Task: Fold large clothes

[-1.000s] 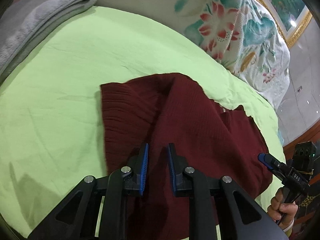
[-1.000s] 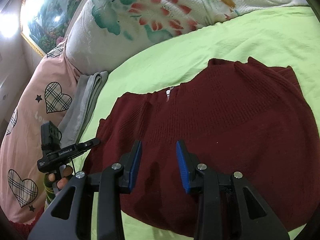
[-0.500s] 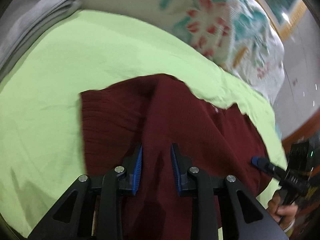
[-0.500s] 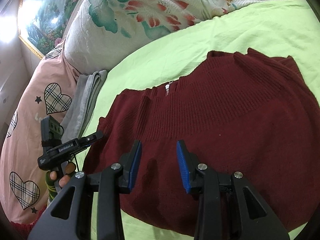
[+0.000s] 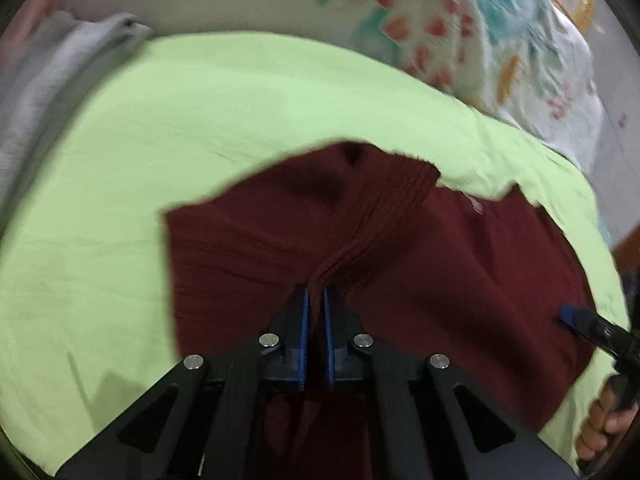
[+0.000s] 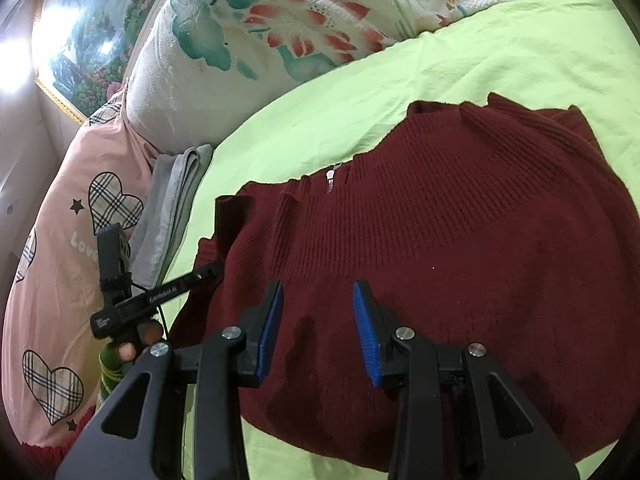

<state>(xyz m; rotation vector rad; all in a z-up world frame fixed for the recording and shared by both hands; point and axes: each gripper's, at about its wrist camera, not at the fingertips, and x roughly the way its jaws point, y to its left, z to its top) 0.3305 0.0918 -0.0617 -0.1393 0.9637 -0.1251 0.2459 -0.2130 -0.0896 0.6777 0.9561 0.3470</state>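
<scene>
— Left wrist view? Showed the left hand-held gripper (image 5: 315,300) pinched on a gathered ridge of the maroon sweater (image 5: 440,264), spread on the green bed sheet (image 5: 200,120).

— Right wrist view? Caught the right hand-held gripper (image 6: 318,320) spread wide just above the sweater's lower part, gripping nothing; revealed the zipper pull (image 6: 330,176) and heart-print pillow (image 6: 52,264).

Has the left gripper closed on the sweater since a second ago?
Yes. The left gripper was open above the maroon sweater; now its jaws pinch a ridge of knit that pulls up off the green sheet.
</scene>
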